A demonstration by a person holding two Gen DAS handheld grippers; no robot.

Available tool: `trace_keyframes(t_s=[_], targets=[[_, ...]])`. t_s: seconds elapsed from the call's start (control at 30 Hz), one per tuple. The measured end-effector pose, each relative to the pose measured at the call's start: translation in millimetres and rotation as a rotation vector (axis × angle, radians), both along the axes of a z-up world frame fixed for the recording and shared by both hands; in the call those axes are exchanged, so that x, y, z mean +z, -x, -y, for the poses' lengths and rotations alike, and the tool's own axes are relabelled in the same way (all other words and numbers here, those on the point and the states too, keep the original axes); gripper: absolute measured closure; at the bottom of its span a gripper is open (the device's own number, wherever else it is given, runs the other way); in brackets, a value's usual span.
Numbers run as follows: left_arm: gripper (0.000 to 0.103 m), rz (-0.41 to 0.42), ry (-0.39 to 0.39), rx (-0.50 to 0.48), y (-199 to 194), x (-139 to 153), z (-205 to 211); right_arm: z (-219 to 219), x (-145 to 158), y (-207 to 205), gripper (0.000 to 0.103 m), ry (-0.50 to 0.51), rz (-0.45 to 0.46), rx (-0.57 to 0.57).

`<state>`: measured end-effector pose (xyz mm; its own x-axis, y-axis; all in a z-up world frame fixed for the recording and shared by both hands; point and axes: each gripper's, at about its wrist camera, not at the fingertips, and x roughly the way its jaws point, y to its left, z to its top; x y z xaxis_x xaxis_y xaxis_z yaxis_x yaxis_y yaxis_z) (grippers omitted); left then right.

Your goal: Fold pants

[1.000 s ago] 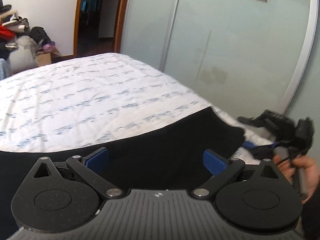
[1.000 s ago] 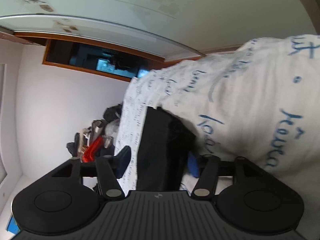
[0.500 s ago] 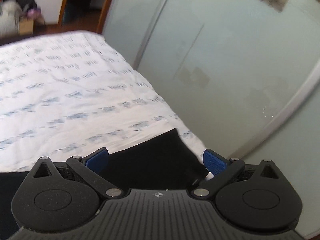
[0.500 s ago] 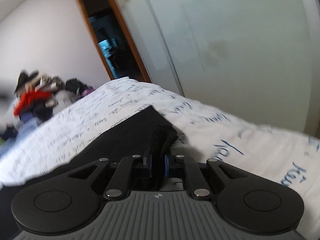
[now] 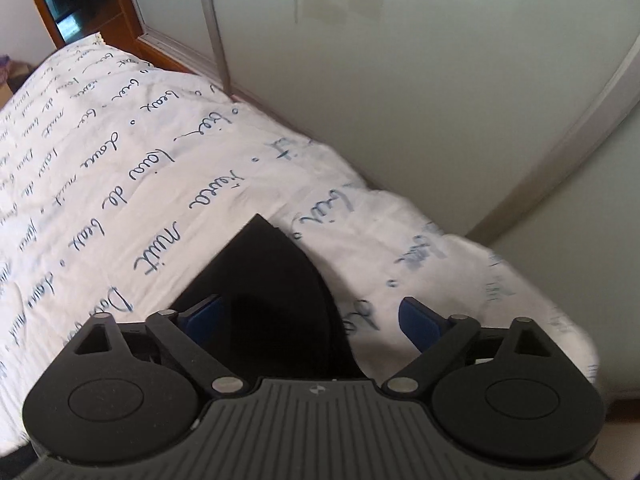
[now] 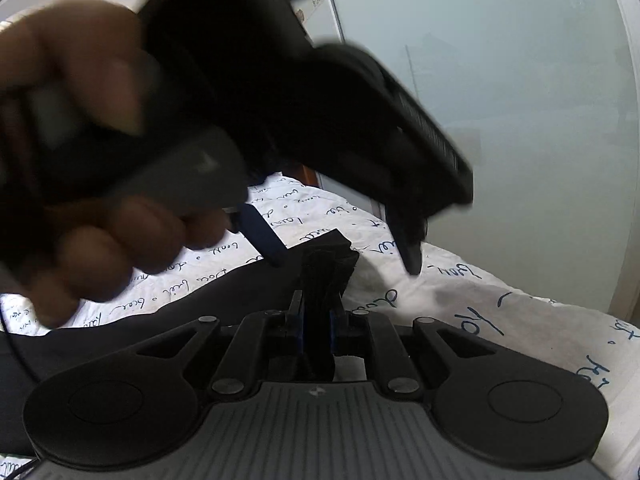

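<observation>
The black pants (image 5: pixel 276 292) lie on a bed with a white, blue-lettered cover (image 5: pixel 120 176). In the left wrist view my left gripper (image 5: pixel 310 318) is open, hovering just above a pointed corner of the pants near the bed's edge. In the right wrist view my right gripper (image 6: pixel 318 316) is shut on a bunched fold of the pants (image 6: pixel 326 264). The left gripper (image 6: pixel 344 262) and the hand (image 6: pixel 80 208) holding it show large and blurred above that fold, fingers spread.
Frosted sliding wardrobe doors (image 5: pixel 400 80) stand close along the bed's far side. A wooden door frame (image 5: pixel 44 8) is at the upper left. The bed corner (image 5: pixel 560 340) drops off to the right.
My left gripper has swung down and right, to the pants' corner at the bed edge, still open. My right gripper stays shut on the fold; the left gripper has come into its view.
</observation>
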<state>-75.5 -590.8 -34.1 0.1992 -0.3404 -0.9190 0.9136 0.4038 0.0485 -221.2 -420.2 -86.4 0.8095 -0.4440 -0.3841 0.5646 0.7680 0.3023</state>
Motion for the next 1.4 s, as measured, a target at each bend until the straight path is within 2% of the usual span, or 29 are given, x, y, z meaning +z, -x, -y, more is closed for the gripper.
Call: trace_keyframes(t_s=[0.07,0.13,0.17,0.2,0.23,0.27,0.3,0.4,0.53,0.67,0.77,0.87,1.03,1.13,1.3,1.4], targets=[[0.03,0.024,-0.029,0.015,-6,-8,2,1,0,0,0.093,-0.009,0.003,0.006],[0.052,0.035,-0.038,0.039,-12,-13,1,2,0,1,0.093,-0.014,0.005,0.011],[0.055,0.034,-0.032,0.052,-16,-11,-3,2,0,1,0.093,-0.012,0.006,0.016],[0.066,0.028,-0.019,0.065,-19,-10,-6,2,0,1,0.093,-0.011,0.007,0.021],[0.082,0.022,0.001,0.068,-20,-9,-10,1,1,1,0.093,-0.008,0.006,0.024],[0.091,0.017,0.018,0.068,-20,-6,-13,2,1,0,0.093,-0.007,0.005,0.027],[0.095,0.004,0.036,0.069,-20,-5,-16,2,1,0,0.093,-0.005,0.005,0.031],[0.095,0.001,0.102,0.09,-20,1,-31,-1,3,1,0.093,0.015,0.009,0.035],[0.095,-0.077,0.168,0.167,-39,12,-63,-16,13,2,0.093,0.093,-0.019,0.074],[0.095,-0.149,0.269,0.283,-66,32,-131,-44,34,1,0.093,0.142,-0.001,0.158],[0.094,-0.18,0.335,0.388,-88,39,-198,-75,48,-10,0.093,0.172,0.012,0.268],[0.094,-0.207,0.37,0.502,-106,28,-266,-114,51,-30,0.093,0.191,0.001,0.411],[0.094,-0.31,0.391,0.681,-133,-17,-354,-182,36,-60,0.093,0.224,-0.085,0.604],[0.094,-0.356,0.44,0.709,-142,-20,-378,-206,30,-69,0.093,0.245,-0.133,0.655],[0.093,-0.357,0.488,0.718,-155,-14,-407,-209,33,-80,0.093,0.238,-0.152,0.705],[0.093,-0.362,0.514,0.759,-162,-16,-429,-215,36,-80,0.093,0.237,-0.145,0.741]])
